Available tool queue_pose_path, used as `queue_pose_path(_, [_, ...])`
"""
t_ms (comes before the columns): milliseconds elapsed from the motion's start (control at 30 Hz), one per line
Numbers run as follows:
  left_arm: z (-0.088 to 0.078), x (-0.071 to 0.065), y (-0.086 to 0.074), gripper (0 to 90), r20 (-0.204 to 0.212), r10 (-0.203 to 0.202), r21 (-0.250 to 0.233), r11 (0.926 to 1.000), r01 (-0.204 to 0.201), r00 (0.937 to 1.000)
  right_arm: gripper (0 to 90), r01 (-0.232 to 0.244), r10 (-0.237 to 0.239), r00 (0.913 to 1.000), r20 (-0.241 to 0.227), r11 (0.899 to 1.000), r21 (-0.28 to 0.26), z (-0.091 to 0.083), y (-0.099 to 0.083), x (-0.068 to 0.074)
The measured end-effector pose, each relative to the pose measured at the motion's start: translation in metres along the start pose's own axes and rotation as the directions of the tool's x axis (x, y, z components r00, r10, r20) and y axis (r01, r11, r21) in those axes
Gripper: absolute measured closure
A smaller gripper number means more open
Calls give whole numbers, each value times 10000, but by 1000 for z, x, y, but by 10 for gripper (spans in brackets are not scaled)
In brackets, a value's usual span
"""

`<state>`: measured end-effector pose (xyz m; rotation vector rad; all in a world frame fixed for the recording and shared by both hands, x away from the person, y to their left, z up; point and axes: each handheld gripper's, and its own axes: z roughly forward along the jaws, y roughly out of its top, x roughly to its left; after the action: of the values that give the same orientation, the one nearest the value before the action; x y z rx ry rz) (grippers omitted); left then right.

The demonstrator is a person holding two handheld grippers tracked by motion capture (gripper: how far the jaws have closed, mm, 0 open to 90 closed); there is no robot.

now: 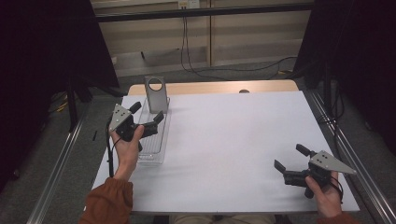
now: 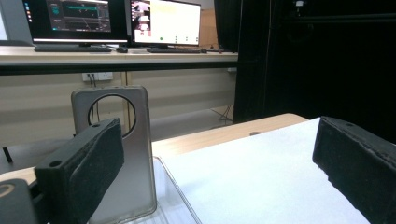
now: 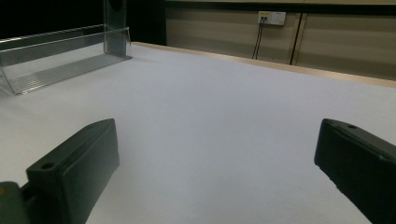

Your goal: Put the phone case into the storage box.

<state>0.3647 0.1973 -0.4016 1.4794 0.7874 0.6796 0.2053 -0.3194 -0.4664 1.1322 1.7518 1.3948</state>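
A clear plastic tray (image 1: 157, 140) lies along the left side of the white table. At its far end stands an upright grey metal plate (image 1: 155, 93) with a round hole near its top. My left gripper (image 1: 147, 113) hovers over the tray, open and holding nothing, aimed toward the plate. In the left gripper view the plate (image 2: 133, 154) stands just behind the left jaw. My right gripper (image 1: 291, 158) is held low over the table's near right corner, open and holding nothing. The right gripper view shows the tray (image 3: 56, 60) and plate (image 3: 116, 25) far off at upper left.
A white sheet (image 1: 224, 140) covers the table, with a wooden strip (image 1: 210, 87) bare along the far edge. Black curtains hang left and right. Cables run down the back wall. Monitors (image 2: 112, 21) sit on a desk beyond the table. Metal rails flank the table.
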Motion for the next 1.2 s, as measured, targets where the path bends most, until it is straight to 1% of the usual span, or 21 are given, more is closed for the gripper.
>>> queue_pose_path(33, [-2, 0, 0, 23, 131, 186, 80, 9998, -187, 9997, 0, -40, 40, 10000, 79, 10000, -50, 0, 0, 0])
queue_pose_path(100, [-4, -1, -2, 23, 144, 11, 59, 10000, -12, 9999, 0, 0, 0, 10000, 40, 10000, -25, 0, 0, 0])
queue_pose_path(133, [-6, -3, -4, 23, 138, -152, -50, 9999, 153, 9998, 0, 2, -2, 10000, 32, 10000, -22, 0, 0, 0])
queue_pose_path(233, [-13, -4, -7, 23, 19, 138, 149, 9998, -138, 9999, 0, -27, 28, 10000, 54, 10000, -43, 0, 0, 0])
queue_pose_path(300, [-18, -6, -9, 23, -131, 5, 108, 9999, -3, 9999, 0, -2, 3, 10000, 46, 10000, -23, 0, 0, 0])
queue_pose_path(367, [-21, -8, -11, 24, -44, -221, 42, 9997, 222, 9997, 0, -1, 1, 10000, 8, 10000, 13, 0, 0, 0])
queue_pose_path(400, [-24, -8, -13, 24, -75, -289, -13, 9996, 289, 9996, 0, -15, 15, 10000, 1, 10000, 17, 0, 0, 0])
queue_pose_path(467, [-30, -7, -13, 24, -175, -250, 4, 9997, 250, 9995, 0, 6, -6, 10000, 23, 10000, 6, 0, 0, 0])
queue_pose_path(500, [-32, -8, -14, 23, -264, -392, -122, 9992, 389, 9989, 0, 3, -3, 10000, 37, 10000, 5, 0, 0, 0])
queue_pose_path(533, [-36, -8, -14, 23, -230, -341, -80, 9994, 339, 9992, 0, 4, -4, 10000, 33, 10000, 2, 0, 0, 0])
queue_pose_path(567, [-39, -8, -15, 22, -220, -388, -154, 9991, 384, 9990, 0, -4, 4, 10000, 92, 10000, -39, 0, 0, 0])
queue_pose_path(633, [-45, -7, -18, 22, -298, -338, -147, 9993, 333, 9990, 0, -6, 6, 10000, 37, 10000, -24, -1, 1, 0])
queue_pose_path(667, [-48, -9, -20, 21, -352, -543, -281, 9982, 533, 9979, 0, -29, 29, 10000, 58, 10000, -38, -1, 1, 0])
queue_pose_path(700, [-52, -7, -21, 20, -371, -368, -137, 9992, 363, 9986, 0, -24, 24, 10000, 69, 10000, -59, -1, 1, 0])
queue_pose_path(733, [-55, -7, -24, 20, -402, -350, -97, 9994, 346, 9986, 0, -38, 38, 10000, 79, 10000, -41, 0, 0, 0])
queue_pose_path(767, [-57, -8, -27, 19, -455, -423, -73, 9991, 420, 9981, 0, -34, 34, 10000, 73, 10000, -30, 0, 0, 0])
queue_pose_path(833, [-62, -8, -34, 18, -378, -391, 51, 9992, 393, 9985, 0, 13, -12, 10000, 99, 10000, -65, 0, 0, -1])
queue_pose_path(933, [-67, -11, -42, 18, -508, -385, 247, 9989, 398, 9980, 0, 11, -10, 10000, 71, 10000, -59, 0, 1, 0])
queue_pose_path(1000, [-71, -12, -46, 19, -526, -309, 356, 9988, 328, 9981, 0, -28, 29, 9999, 113, 10000, -70, 0, 1, 0])
queue_pose_path(1067, [-75, -12, -50, 19, -542, -445, 369, 9982, 465, 9975, 0, 0, 1, 10000, 94, 10000, -56, 0, 1, 0])
queue_pose_path(1200, [-83, -15, -54, 19, -618, -402, 422, 9982, 428, 9973, 0, -29, 30, 9999, 152, 10000, -74, -1, 0, -1])
